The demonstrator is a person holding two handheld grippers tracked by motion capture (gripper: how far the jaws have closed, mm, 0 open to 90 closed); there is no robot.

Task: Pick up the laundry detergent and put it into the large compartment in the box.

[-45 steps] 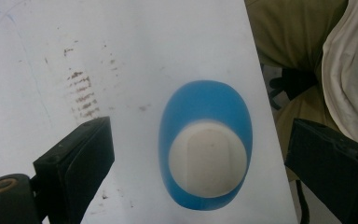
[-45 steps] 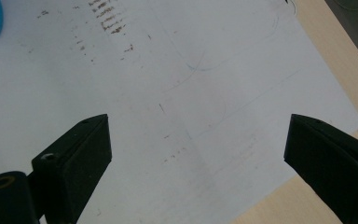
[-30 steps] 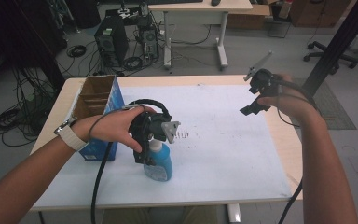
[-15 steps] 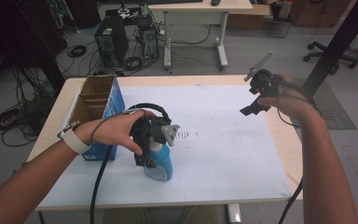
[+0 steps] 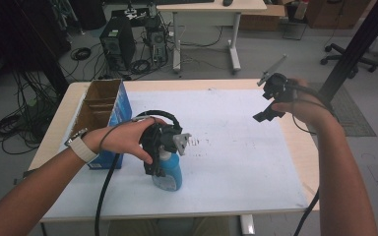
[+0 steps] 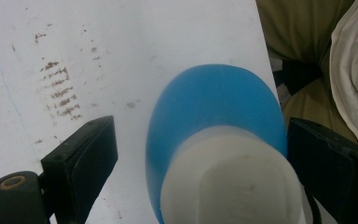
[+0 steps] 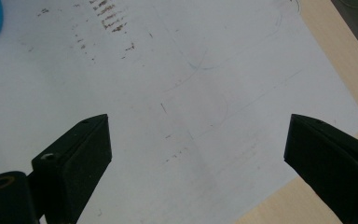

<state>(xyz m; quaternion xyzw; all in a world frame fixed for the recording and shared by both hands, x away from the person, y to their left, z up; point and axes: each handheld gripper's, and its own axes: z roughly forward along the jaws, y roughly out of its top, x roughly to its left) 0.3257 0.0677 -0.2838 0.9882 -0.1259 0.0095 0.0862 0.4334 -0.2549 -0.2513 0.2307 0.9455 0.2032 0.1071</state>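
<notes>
Left gripper [image 5: 161, 147]: hanging over the bottle [image 5: 167, 173], pointing down at it. Its jaws are straddling the bottle's white top and have just been closing in. In the left gripper view [image 6: 200, 154] a gap is showing between the left jaw and the bottle, and the right jaw is sitting just beside the blue body, so they are open and not yet gripping.
Bottle: standing upright on the white sheet [image 5: 236, 162] near the desk's front edge, just right of the box [image 5: 101, 115].
Right gripper [image 5: 270, 101]: hovering above the right side of the desk [image 5: 300, 142], well apart from the bottle. Its jaws are standing wide open with nothing between them, over bare sheet in the right gripper view [image 7: 196, 154].
Box: sitting open at the desk's left side.
</notes>
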